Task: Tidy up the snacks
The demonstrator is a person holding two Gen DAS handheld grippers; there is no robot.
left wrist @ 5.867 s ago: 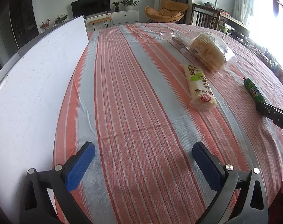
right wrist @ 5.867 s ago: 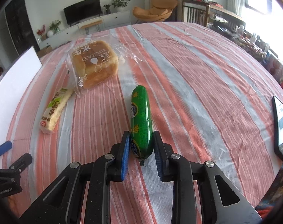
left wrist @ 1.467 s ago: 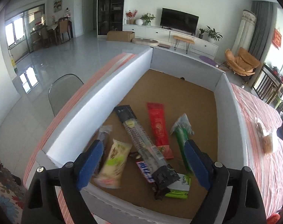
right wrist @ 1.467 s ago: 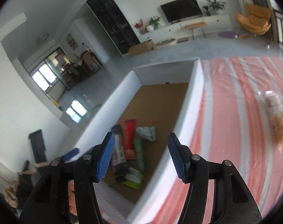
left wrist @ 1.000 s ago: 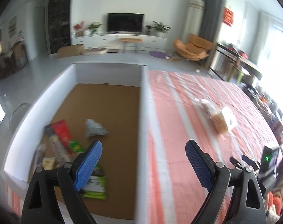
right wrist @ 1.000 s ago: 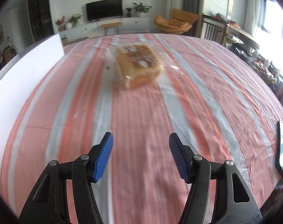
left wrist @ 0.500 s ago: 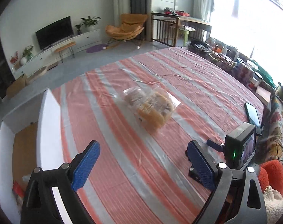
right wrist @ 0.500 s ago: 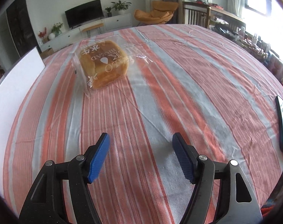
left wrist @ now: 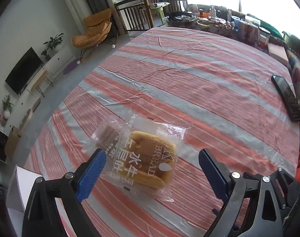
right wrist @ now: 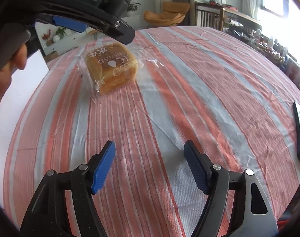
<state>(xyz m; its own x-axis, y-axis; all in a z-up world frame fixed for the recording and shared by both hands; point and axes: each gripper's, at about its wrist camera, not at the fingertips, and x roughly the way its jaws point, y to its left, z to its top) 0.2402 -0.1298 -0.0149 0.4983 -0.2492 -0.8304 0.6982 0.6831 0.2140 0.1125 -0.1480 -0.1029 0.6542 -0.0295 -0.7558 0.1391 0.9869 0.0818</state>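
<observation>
A loaf of bread in a clear printed bag (left wrist: 150, 158) lies on the striped tablecloth (left wrist: 199, 83). My left gripper (left wrist: 152, 169) hangs over it, open, blue pads wide on either side and not touching the bag. In the right wrist view the bread (right wrist: 110, 67) lies far ahead, with a finger (right wrist: 118, 27) of the left gripper above it. My right gripper (right wrist: 150, 148) is nearer the table's front, its jaws opening, with only cloth between them.
A white box wall (right wrist: 21, 83) stands along the table's left edge, also seen as the white box (left wrist: 21, 187) at lower left. A black phone (left wrist: 286, 96) lies near the right edge. A person's hand (right wrist: 3, 75) holds the left gripper.
My left gripper swung from above the white box, across the table, to over the bread, rolling as it went. The right gripper stayed put and its jaws widened.
</observation>
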